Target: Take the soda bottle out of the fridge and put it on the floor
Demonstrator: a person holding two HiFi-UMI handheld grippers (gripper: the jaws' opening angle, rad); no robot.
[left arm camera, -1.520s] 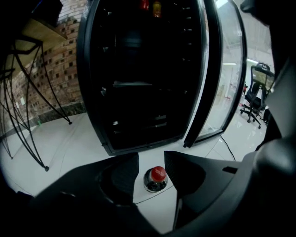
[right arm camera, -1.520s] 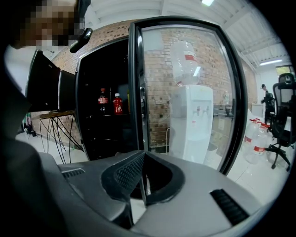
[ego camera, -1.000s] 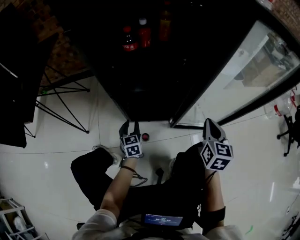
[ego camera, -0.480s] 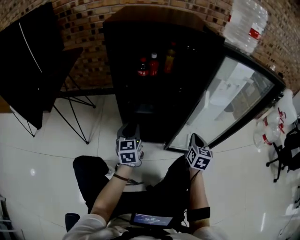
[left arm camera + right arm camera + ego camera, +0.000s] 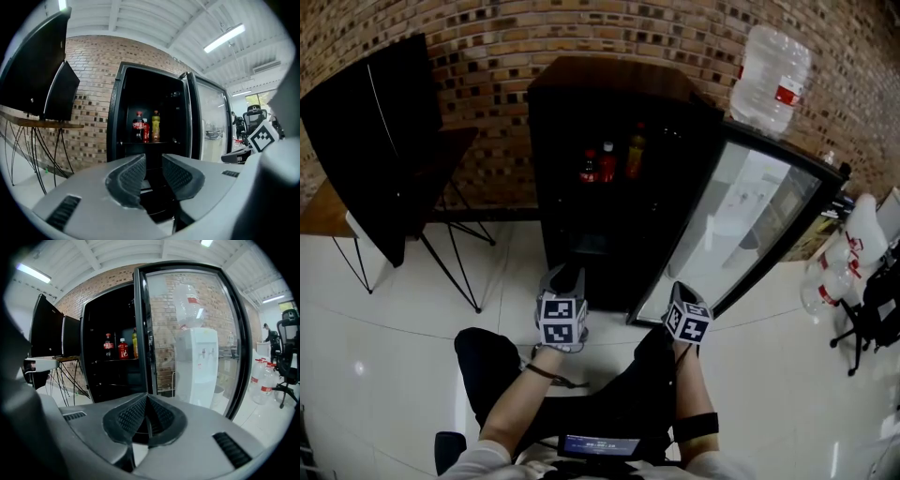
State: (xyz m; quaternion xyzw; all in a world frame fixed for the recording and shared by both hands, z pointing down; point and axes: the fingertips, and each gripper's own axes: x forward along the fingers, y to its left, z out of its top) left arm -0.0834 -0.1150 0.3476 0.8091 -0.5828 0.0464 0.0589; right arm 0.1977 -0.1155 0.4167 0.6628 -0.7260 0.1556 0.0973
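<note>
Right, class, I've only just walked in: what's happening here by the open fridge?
A person stands facing a black fridge whose glass door is swung open, a gripper in each hand. Three bottles stand on a shelf inside, one a dark cola bottle. Both grippers are outside the fridge, short of the shelf: the left gripper has its jaws apart with nothing between them, the right gripper has its jaws shut and empty. Neither holds a bottle.

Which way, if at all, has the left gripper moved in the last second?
Yes. The left gripper went toward the fridge; its tip now overlaps the fridge's base.
</note>
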